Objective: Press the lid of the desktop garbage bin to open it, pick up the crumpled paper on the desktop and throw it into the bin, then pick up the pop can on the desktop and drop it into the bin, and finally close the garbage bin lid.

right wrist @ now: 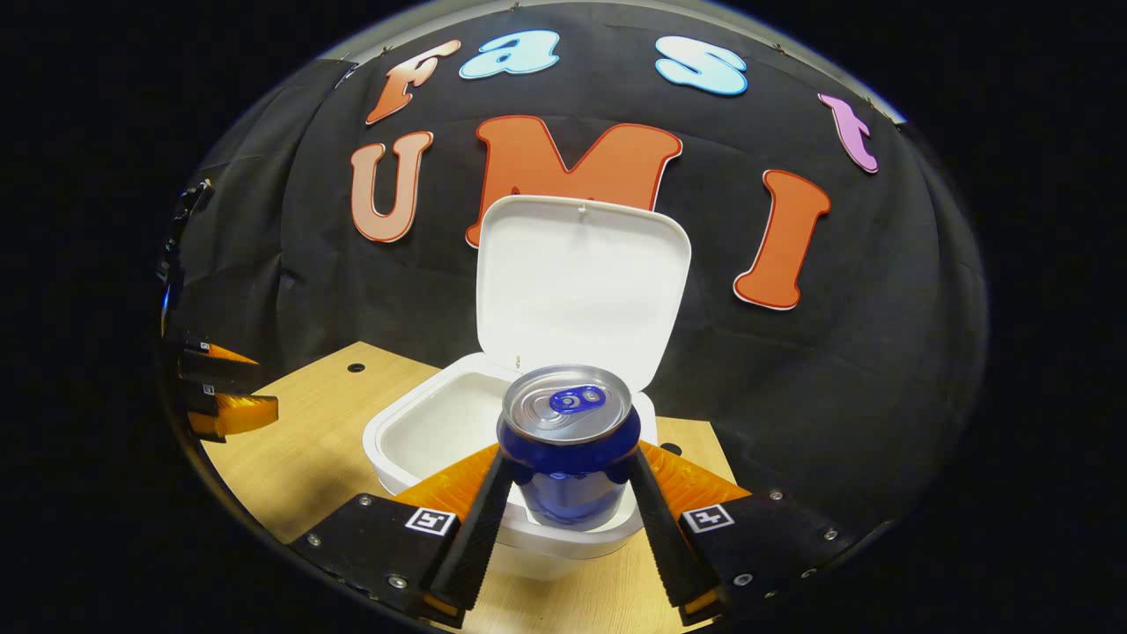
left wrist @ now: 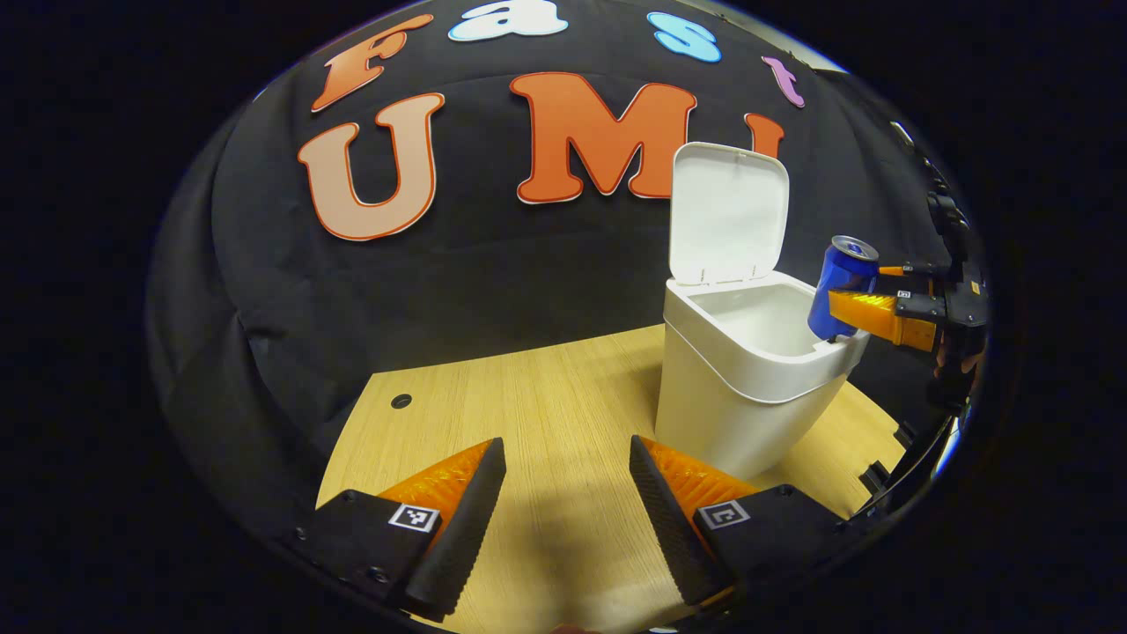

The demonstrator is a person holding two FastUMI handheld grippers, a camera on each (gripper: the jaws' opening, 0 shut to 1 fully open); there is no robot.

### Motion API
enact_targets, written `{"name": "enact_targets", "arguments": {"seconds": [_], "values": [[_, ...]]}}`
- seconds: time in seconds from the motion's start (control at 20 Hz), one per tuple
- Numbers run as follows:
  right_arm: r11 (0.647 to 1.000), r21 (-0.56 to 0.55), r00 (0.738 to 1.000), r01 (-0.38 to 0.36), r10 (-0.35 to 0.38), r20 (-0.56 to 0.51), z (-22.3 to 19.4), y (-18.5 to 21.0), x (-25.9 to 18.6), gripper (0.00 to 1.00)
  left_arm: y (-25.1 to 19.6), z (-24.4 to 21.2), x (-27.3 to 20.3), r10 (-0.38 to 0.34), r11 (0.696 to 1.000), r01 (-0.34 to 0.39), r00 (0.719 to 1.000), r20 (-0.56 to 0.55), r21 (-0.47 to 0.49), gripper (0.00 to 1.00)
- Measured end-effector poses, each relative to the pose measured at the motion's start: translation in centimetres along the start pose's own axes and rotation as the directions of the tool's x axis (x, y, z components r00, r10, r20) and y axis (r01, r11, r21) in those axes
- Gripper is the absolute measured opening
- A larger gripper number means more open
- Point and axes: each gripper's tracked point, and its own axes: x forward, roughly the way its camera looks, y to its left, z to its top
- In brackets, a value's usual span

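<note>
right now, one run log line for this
right gripper: shut on can | can over bin rim | lid up | left gripper: open

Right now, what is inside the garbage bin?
The garbage bin, its lid up, shows bare white inner walls. Its bottom is hidden, so any crumpled paper cannot be confirmed. The right gripper holds the pop can above its rim.

A staged recording booth, not a lived-in room: a black cloth wall point(left wrist: 528, 264) hangs directly behind a bare wooden tabletop point(left wrist: 528, 414) carrying a white bin point(left wrist: 740, 387).
</note>
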Motion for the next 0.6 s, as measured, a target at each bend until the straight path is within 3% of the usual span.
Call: {"name": "enact_targets", "arguments": {"seconds": [0.35,0.4,0.6], "values": [[1.000,0.010,1.000,0.004,-0.004,-0.006,-0.2,-0.6,0.2,0.82,0.7,-0.3,-0.2,0.016,1.000,-0.016,1.000,0.005,-0.013,0.91],[1.000,0.002,1.000,0.006,-0.006,-0.003,0.0,-0.6,0.3,0.82,0.9,-0.4,-0.2,0.018,1.000,-0.018,1.000,0.007,-0.016,0.87],[0.999,-0.036,0.999,0.016,-0.015,0.029,2.1,-1.3,0.3,0.82,1.5,-0.3,-0.4,0.028,0.999,-0.028,0.999,0.016,-0.028,0.91]]}}
